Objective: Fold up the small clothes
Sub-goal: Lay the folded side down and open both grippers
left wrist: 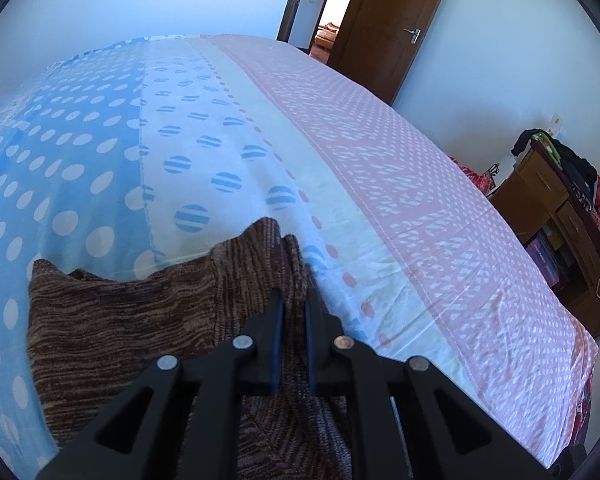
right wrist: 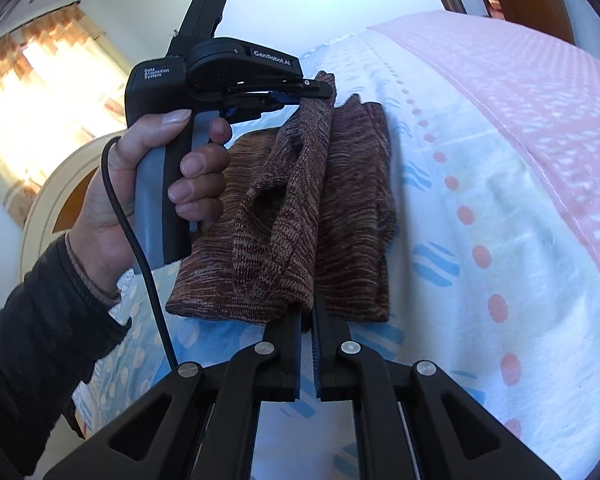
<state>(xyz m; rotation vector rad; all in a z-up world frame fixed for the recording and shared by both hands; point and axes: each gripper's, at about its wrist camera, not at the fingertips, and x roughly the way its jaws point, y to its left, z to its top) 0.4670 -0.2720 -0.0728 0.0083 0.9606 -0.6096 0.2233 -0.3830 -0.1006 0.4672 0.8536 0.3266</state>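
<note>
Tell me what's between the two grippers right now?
The brown knit garment, stretched from the left gripper to the right gripper; right wrist view shows it.

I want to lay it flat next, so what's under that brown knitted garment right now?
Under the brown knitted garment lies the spotted bedsheet, blue-dotted on one side. The left gripper and right gripper each pinch an end. Whatever lies beneath the folded layers is covered.

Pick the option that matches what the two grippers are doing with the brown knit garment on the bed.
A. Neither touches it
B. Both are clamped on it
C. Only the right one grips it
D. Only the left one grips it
B: the left gripper pinches the brown knit garment at its far end, and the right gripper has its jaws closed on the near edge.
</note>
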